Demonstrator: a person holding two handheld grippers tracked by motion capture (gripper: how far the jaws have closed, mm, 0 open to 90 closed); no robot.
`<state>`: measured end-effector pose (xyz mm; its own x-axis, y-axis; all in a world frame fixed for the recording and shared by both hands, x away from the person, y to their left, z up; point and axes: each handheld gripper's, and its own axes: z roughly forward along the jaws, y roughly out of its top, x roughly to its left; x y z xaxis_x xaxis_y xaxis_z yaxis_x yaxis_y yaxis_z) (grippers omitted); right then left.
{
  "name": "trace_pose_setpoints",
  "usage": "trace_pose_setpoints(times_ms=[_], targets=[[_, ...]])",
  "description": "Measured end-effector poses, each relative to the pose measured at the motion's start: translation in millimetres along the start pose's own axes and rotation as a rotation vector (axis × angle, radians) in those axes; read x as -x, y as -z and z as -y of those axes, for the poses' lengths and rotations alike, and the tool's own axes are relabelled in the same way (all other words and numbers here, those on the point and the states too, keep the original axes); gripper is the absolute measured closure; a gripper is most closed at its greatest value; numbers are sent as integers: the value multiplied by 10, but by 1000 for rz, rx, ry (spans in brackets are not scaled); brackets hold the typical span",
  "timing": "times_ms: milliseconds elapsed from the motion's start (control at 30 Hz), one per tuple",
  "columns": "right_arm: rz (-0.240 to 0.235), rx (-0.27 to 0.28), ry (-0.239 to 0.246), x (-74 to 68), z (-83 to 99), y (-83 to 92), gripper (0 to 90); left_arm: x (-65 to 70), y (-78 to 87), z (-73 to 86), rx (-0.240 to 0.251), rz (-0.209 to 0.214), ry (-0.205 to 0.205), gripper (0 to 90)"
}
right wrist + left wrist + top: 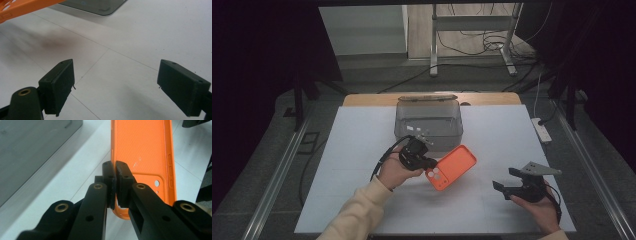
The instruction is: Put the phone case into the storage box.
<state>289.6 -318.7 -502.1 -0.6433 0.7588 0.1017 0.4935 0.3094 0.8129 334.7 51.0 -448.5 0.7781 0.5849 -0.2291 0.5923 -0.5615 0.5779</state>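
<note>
White sheet covers the table (362, 150), faint grid lines on it, a wood strip showing along the far edge; dark curtains at left and right of the high view, grey floor beyond with a metal stand's legs and loose cables at top centre, a power strip (542, 130) off the sheet's right edge. Orange phone case (451, 167) sits just below centre of the high view, tilted, camera cutout end at lower left, lifted off the sheet; the left gripper view shows its inner side, textured, with a round hole and side button slots. Left gripper (428, 163) is clamped on the case's rim at the cutout end, pads pinching the thin wall. Right gripper (507, 181) is at lower right of the high view, low over the sheet, jaws spread wide with nothing between them. Clear grey plastic box (428, 120), lid hinged back, stands at upper centre, just behind the case and near the left hand (394, 172). Open sheet to the left of the box, to the right of it, and along the whole near edge between the two hands.
</note>
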Motion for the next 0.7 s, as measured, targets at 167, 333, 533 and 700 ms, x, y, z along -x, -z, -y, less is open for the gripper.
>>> trace_pose_setpoints(times_ms=[167, 333, 533, 700], targets=[[1, 0, 1, 1, 1, -1, 145, 1, 22, 30, 10, 7, -1, 867], [2, -2, -1, 1, 1, -1, 145, 1, 45, 54, 16, 5, -10, 868], [3, -3, -2, 2, 1, 0, 146, -3, 74, 80, 25, 6, -20, 867], [4, -3, 0, 1, 1, 1, 146, -15, 103, 103, 30, 7, -27, 868]])
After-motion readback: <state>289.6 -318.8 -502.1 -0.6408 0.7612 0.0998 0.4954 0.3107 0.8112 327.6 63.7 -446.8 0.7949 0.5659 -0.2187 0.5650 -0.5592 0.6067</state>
